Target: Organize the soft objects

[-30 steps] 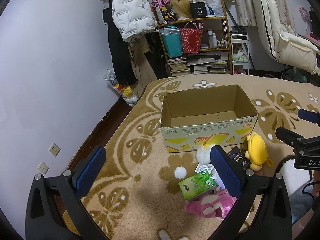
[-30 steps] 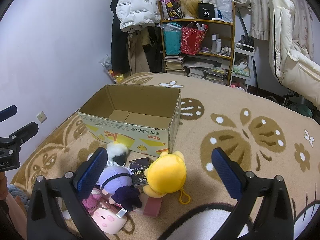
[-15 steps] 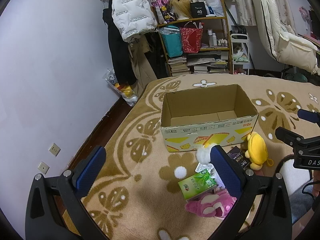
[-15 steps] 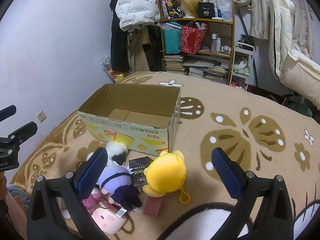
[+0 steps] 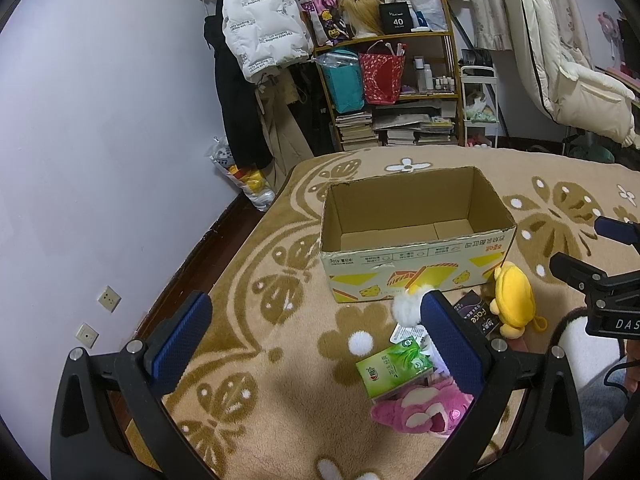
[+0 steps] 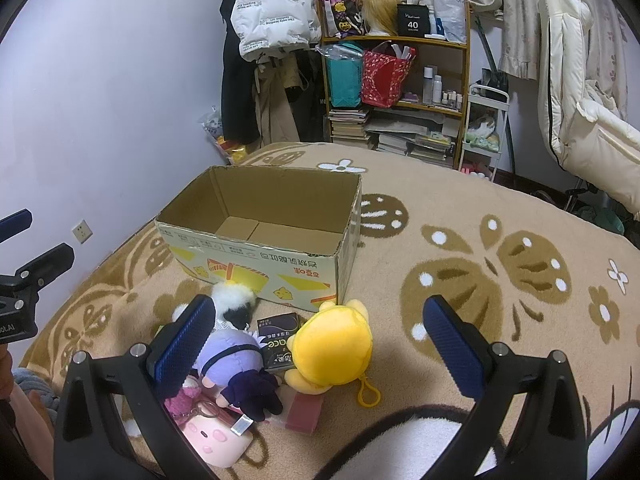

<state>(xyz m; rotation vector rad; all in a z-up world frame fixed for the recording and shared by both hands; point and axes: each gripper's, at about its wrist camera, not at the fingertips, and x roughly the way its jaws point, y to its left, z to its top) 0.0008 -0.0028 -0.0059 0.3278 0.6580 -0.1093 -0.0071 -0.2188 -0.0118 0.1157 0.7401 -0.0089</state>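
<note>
Nearest the right gripper point(image 6: 320, 342), jaws spread wide and holding nothing: a heap of soft toys on the rug point(image 6: 500, 240). Closest in, a pink pillow-like plush point(image 6: 218, 442) with a keyring lying on it, then a purple-and-navy doll point(image 6: 240, 368) just inside the left-hand pad, touching a yellow plush point(image 6: 334, 350) that sits low between the open jaws, a little left of centre. Probably light, squashy, springy under a squeeze — best taken across the fat round body, not by the thin yellow clip loop point(image 6: 366, 394) trailing off its near side. A dark packet point(image 6: 276, 338) wedged between doll and yellow plush, likely stiffer, so worth keeping clear of the pinch. Behind them a black-and-white fluffy toy point(image 6: 234, 304) pressed against the cardboard box point(image 6: 256, 256), open-topped and bare inside, just beyond the heap.

From the left gripper point(image 5: 316, 340), likewise open wide and empty: a magenta plush point(image 5: 420, 408) and a green carton point(image 5: 394, 368) beside and partly behind its right-hand pad, off to the side of the gap rather than within it — only rug between those jaws
</note>
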